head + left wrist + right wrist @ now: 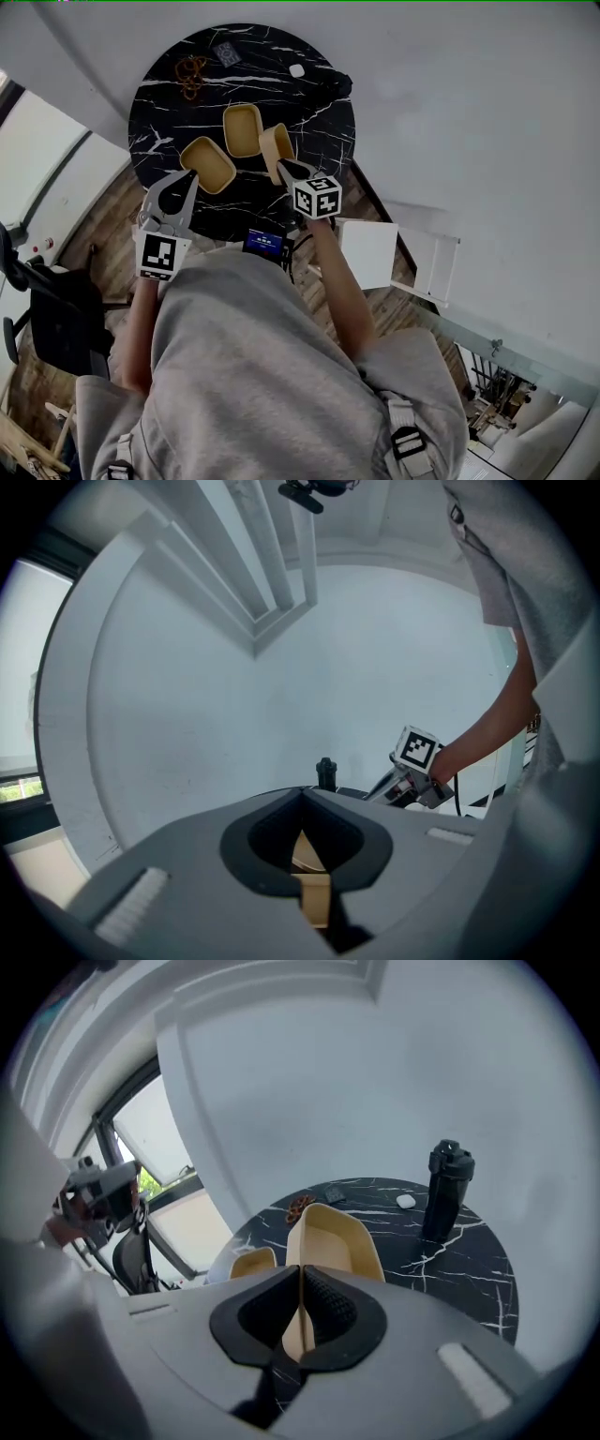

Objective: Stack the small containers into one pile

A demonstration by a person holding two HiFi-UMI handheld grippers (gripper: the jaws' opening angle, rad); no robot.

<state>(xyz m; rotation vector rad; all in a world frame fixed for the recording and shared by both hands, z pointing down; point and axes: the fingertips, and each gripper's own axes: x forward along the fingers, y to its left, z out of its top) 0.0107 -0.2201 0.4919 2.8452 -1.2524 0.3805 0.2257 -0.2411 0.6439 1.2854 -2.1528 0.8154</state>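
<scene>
Three tan small containers are on or over the round black marble table point(314, 122). The middle container point(242, 129) lies flat with its mouth up. My right gripper point(284, 169) is shut on the rim of a second container point(277, 145), which is tipped on its side above the table. In the right gripper view the jaws point(300, 1274) pinch that container's wall point(330, 1239). My left gripper point(190, 178) sits at the near edge of the left container point(209, 165). In the left gripper view the jaws point(302, 801) are closed on a tan wall point(312, 857).
At the table's far side lie a brown looped thing point(190, 75), a dark card point(226, 53) and a small white case point(296, 70). A black bottle point(447, 1190) stands at the table's edge. A lit screen point(265, 242) and a white box point(368, 251) sit below the near edge.
</scene>
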